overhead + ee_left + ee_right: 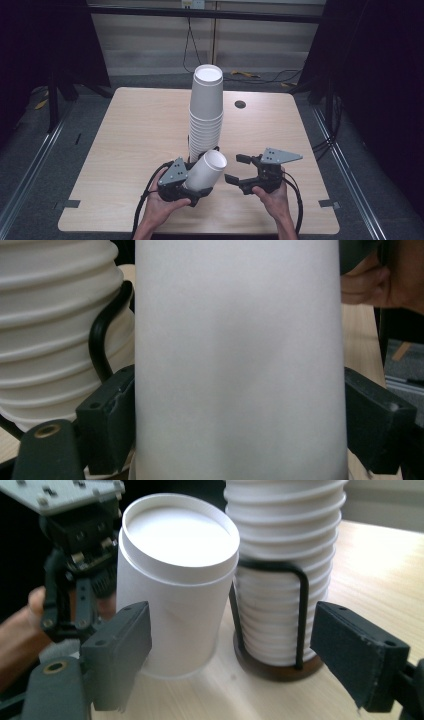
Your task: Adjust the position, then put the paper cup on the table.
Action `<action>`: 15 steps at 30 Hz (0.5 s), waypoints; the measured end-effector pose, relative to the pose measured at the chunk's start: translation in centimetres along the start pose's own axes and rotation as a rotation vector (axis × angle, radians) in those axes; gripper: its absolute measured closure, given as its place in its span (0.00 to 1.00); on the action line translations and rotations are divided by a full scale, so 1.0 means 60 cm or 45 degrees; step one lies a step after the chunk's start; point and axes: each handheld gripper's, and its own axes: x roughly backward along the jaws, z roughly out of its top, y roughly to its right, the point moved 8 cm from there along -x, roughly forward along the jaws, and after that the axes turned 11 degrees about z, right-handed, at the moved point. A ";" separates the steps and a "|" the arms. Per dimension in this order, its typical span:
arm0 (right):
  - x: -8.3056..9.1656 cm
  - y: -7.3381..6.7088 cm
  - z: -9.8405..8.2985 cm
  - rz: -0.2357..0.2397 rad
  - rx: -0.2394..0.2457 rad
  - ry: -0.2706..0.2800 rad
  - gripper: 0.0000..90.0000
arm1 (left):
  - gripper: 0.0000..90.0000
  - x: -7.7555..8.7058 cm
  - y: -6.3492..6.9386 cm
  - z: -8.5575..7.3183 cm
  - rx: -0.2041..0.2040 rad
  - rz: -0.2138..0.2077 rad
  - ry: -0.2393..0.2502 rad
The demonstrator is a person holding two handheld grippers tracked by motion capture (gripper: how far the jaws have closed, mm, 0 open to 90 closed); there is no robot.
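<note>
A tall stack of upturned white paper cups (206,115) stands mid-table in a black wire holder on a dark round base (280,670). Just in front of it is a single white cup (207,171), base up and leaning a little to the right. My left gripper (197,182) is shut on this cup's lower wall, with a black pad pressed against each side (107,420). In the right gripper view the cup (175,580) sits close to the left of the stack (285,555). My right gripper (237,169) is open, right of the cup, holding nothing.
The light wooden table (125,130) has a round cable hole (240,104) at the back right. Black frame posts stand at both sides, and cables lie on the floor behind the table.
</note>
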 end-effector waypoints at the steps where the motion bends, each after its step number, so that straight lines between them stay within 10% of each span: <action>1: 0.000 0.000 -0.002 -0.005 0.003 -0.022 0.19 | 0.16 0.000 0.000 -0.001 -0.011 0.003 -0.009; 15: -0.006 0.000 -0.018 0.025 0.032 -0.169 0.17 | 0.17 0.005 -0.009 0.004 -0.101 -0.044 -0.136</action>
